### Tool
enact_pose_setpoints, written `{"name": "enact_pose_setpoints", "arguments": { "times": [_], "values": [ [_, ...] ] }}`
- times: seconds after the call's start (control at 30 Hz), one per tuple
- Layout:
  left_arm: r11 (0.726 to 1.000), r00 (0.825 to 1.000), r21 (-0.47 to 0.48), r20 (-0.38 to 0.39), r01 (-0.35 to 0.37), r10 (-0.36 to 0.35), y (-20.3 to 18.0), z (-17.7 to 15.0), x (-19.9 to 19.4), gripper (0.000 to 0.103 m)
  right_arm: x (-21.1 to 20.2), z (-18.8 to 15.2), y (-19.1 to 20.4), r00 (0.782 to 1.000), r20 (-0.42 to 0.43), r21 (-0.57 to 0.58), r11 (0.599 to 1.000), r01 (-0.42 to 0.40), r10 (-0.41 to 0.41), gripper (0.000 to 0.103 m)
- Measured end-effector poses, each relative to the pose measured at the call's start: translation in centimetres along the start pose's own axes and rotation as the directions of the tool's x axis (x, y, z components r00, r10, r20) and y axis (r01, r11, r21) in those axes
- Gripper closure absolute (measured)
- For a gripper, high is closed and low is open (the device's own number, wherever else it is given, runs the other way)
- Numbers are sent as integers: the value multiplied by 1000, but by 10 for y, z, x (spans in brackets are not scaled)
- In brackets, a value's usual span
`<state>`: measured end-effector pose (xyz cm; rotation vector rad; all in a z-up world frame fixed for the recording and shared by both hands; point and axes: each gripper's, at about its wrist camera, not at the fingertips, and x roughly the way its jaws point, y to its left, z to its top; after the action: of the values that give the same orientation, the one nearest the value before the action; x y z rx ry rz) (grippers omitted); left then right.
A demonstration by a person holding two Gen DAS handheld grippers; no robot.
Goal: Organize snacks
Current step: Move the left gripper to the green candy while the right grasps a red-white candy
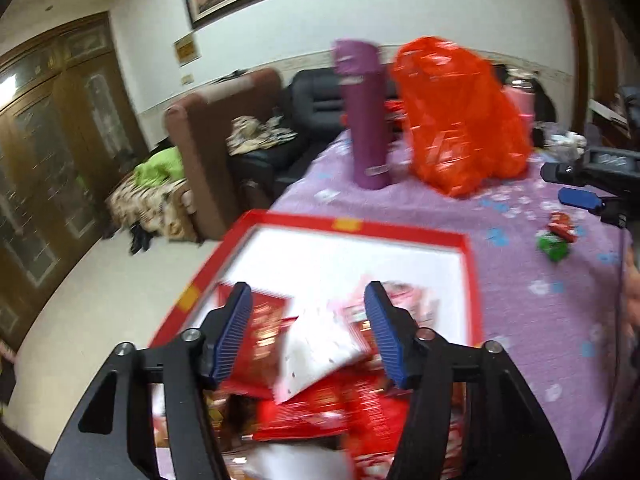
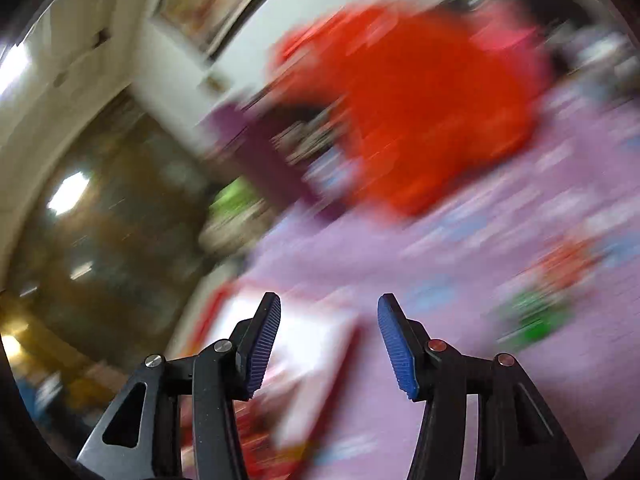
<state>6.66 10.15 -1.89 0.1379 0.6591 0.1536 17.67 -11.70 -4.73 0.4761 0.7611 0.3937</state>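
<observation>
Snacks in glossy crinkled wrappers fill cardboard box.

Glossy foil snack packets fill a red cardboard box; crinkly shiny orange plastic bag, matt purple tablecloth.

A: Any legible text, labels or numbers?

B: None. The red snack packets in the red-rimmed box carry print, blurred past reading. The purple flask has a small label band, unreadable. The yellow wall plaque shows no decipherable characters.

A: Right wrist view?

B: Wholly motion-blurred; nothing readable.
</observation>
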Motion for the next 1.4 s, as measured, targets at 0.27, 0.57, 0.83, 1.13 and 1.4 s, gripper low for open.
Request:
{"name": "enact_pose_setpoints", "arguments": {
  "times": [0.27, 0.57, 0.83, 1.13, 1.4],
  "values": [
    [979, 986, 117, -24, 167, -165, -82, 14, 2, 39, -8, 29, -120, 971, 26, 161, 959, 231, -238, 48],
    [950, 969, 200, -113, 238, -219, -138, 20, 11, 39, 34, 27, -108, 957, -109, 7, 963, 270, -268, 45],
    [936, 965, 255, -161, 244, -207, -162, 20, 26, 39, 47, 9, -78, 866, -102, -280, 850, 447, -489, 77],
    [884, 943, 332, -147, 330, -297, -204, 42, 43, 39, 3, 32, -140, 982, -96, 122, 977, 173, -162, 80],
    [854, 918, 341, -197, 393, -344, -247, 51, 73, 39, -29, 44, -156, 996, -22, 237, 967, 90, -88, 80]
  ]
}}
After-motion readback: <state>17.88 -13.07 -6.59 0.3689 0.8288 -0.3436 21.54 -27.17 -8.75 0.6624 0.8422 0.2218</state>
